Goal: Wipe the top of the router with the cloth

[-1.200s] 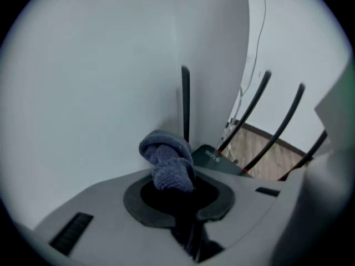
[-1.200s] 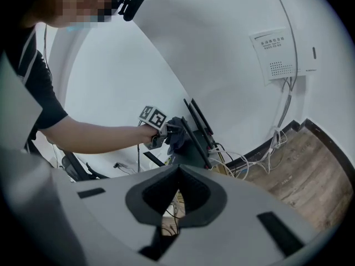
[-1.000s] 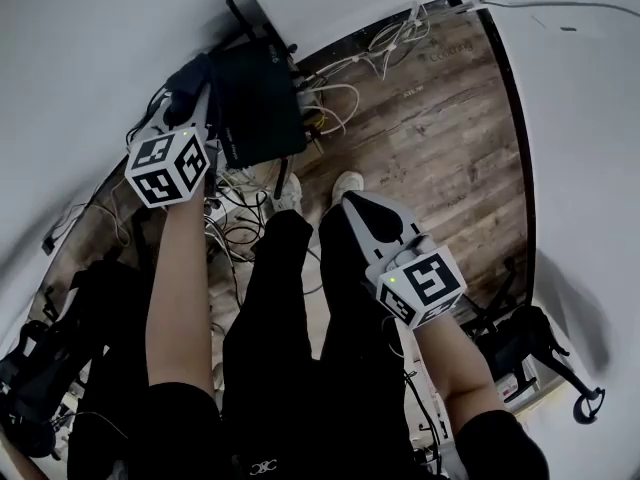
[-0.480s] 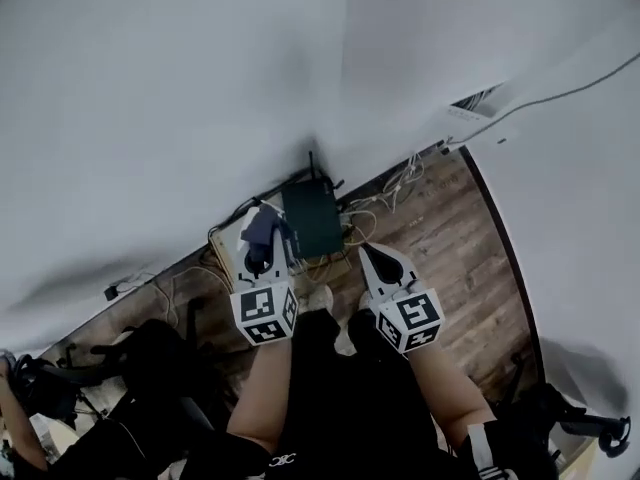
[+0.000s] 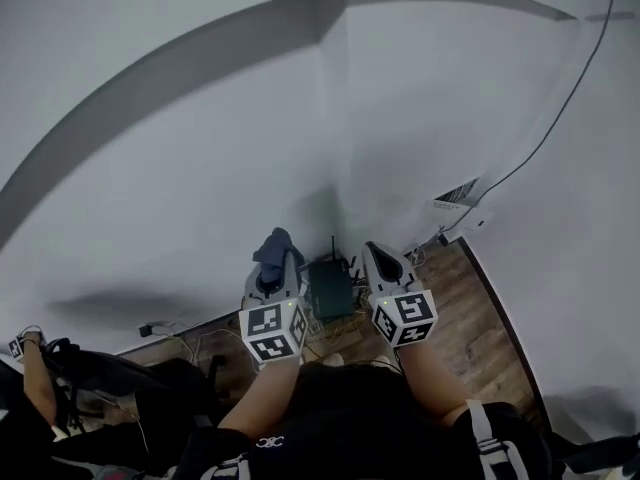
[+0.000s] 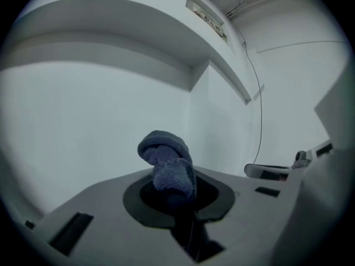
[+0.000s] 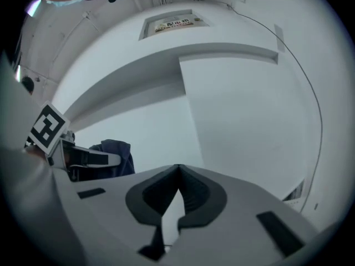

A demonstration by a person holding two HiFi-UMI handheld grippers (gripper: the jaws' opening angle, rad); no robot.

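A black router (image 5: pixel 331 286) with short antennas sits on the wood floor against the white wall, seen small between my two grippers in the head view. My left gripper (image 5: pixel 275 265) is shut on a dark blue cloth (image 5: pixel 274 248) that bunches up above its tips; in the left gripper view the cloth (image 6: pixel 167 165) sticks out of the jaws and only white wall lies behind it. My right gripper (image 5: pixel 383 265) is raised beside it, shut with nothing in it; its view faces the wall (image 7: pixel 244 115) and shows the left gripper (image 7: pixel 89 159) with the cloth (image 7: pixel 118 155).
White cables (image 5: pixel 415 258) lie tangled on the floor right of the router. A thin cable (image 5: pixel 560 118) runs up the right wall from a wall box (image 5: pixel 455 196). A person's arm and dark bags (image 5: pixel 60 378) are at lower left. My legs fill the bottom.
The head view has tilted up from the floor to the wall, so the router looks small and far. Both grippers have risen side by side, the left one still holding the cloth.
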